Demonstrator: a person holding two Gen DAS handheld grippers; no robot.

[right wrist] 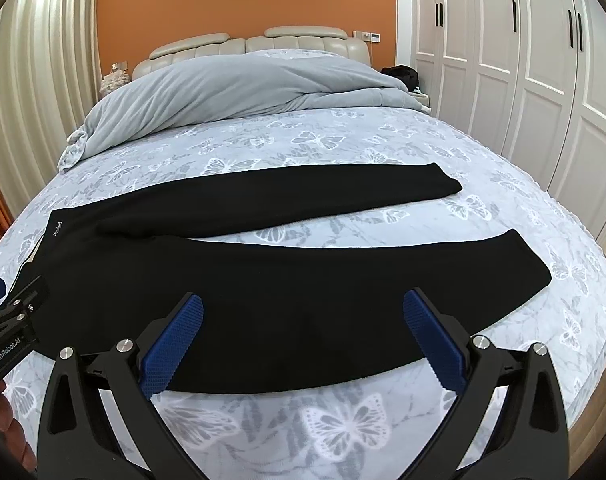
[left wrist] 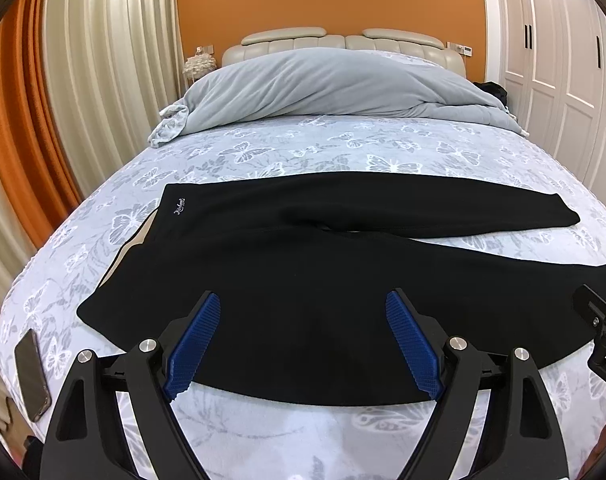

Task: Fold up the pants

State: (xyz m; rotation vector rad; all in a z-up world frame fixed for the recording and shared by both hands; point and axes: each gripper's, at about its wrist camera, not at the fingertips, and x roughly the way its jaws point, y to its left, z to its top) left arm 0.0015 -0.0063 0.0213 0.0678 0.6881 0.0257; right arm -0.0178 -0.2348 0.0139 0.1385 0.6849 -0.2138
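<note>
Bed's [left wrist: 303,148] soft, so both wide-open grippers [left wrist: 303,340] [right wrist: 303,340] might snag sheet along with the pants [left wrist: 303,280] near its front edge.

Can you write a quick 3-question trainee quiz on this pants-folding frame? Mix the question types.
1. True or false: the black pants lie spread out on the bed, legs apart and not yet folded.
2. Multiple choice: what lies near the bed edge beside the waistband? A) a book B) a phone C) a remote
3. Short answer: is the left hand-held gripper or the right hand-held gripper gripping fabric?

Key
1. True.
2. B.
3. Neither; both stand open above the near pant leg, nothing between the pads.
</note>
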